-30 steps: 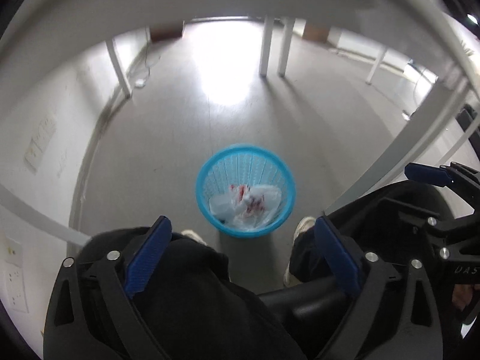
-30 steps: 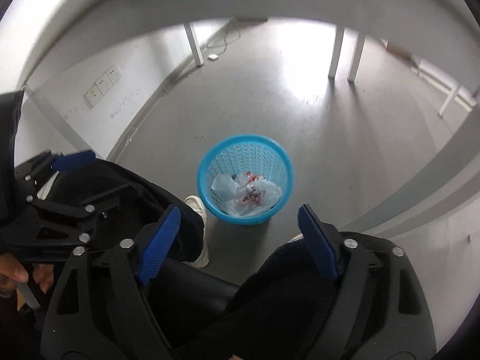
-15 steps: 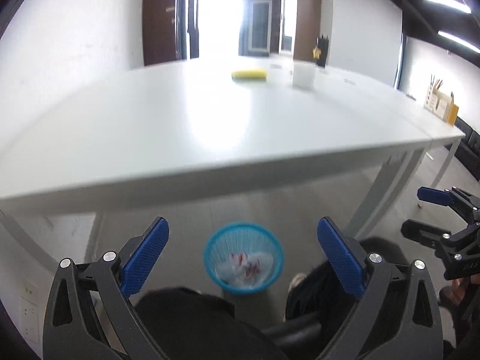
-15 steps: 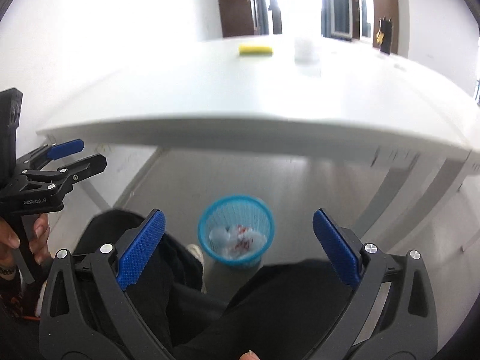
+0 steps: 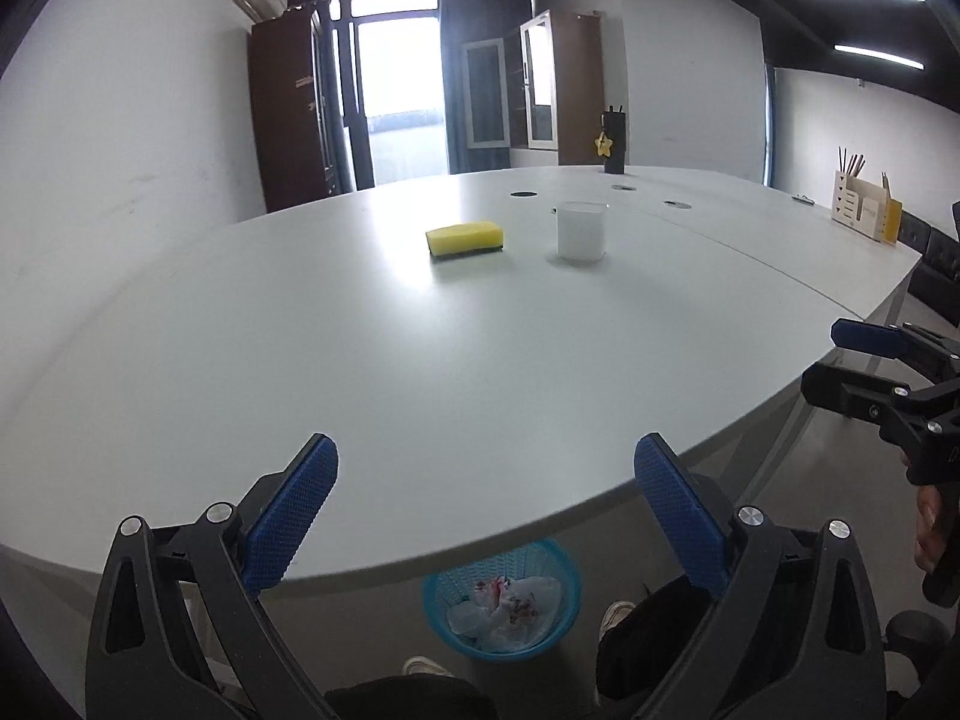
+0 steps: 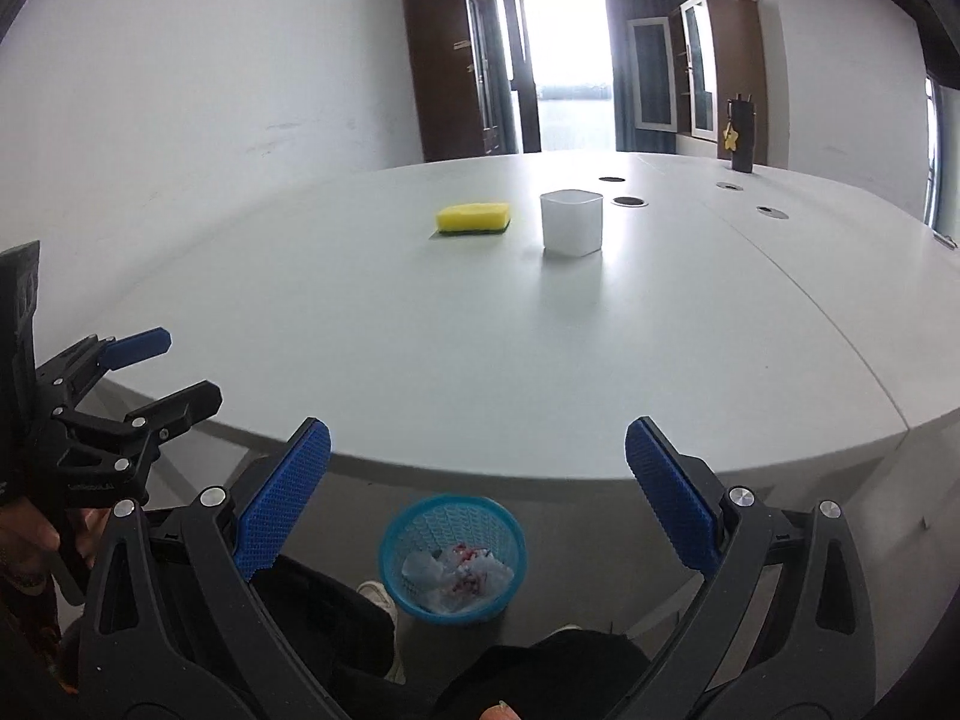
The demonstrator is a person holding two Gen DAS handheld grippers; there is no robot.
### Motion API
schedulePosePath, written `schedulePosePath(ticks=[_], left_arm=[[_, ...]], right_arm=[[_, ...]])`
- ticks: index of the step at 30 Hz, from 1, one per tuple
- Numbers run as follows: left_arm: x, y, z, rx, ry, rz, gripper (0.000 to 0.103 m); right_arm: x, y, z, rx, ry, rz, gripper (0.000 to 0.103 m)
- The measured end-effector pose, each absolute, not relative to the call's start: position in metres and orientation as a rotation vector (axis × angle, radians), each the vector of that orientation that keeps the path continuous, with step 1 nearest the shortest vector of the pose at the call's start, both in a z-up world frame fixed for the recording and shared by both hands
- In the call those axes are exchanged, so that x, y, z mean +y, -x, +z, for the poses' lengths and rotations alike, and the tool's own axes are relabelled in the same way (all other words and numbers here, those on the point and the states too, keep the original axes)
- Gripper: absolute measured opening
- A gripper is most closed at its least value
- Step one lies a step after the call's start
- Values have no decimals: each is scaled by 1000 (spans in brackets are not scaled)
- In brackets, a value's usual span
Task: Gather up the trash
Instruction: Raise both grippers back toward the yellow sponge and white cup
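A blue mesh waste basket [image 5: 503, 606] stands on the floor under the near edge of the white table [image 5: 420, 372], holding crumpled white and red trash [image 5: 507, 603]. It also shows in the right wrist view [image 6: 451, 558]. My left gripper [image 5: 486, 480] is open and empty, raised at the table's near edge. My right gripper [image 6: 477, 462] is open and empty, beside it at about the same height. Each gripper shows at the edge of the other's view: the right one [image 5: 864, 354], the left one [image 6: 162, 372].
A yellow sponge [image 5: 465, 238] and a white square cup [image 5: 579, 231] sit at the table's middle. A black holder with a yellow star [image 5: 612, 141] stands at the far end, a wooden organizer [image 5: 861, 207] at far right. My legs and shoes are near the basket.
Both grippers have risen from under the table, above the basket, to table-top height. The view now takes in the table top with sponge and cup. Both stay open.
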State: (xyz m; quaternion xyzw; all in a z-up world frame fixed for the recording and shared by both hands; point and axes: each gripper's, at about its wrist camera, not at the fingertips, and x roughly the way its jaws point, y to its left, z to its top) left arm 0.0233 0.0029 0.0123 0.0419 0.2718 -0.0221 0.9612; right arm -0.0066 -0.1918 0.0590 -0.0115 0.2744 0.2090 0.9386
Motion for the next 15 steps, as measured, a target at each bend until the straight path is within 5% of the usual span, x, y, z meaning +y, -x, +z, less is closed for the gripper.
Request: schedulePosePath(ticks=[15], left_arm=[[28, -105, 29, 602, -17, -45, 97]], right_arm=[[-206, -105, 89, 597, -61, 383, 94]])
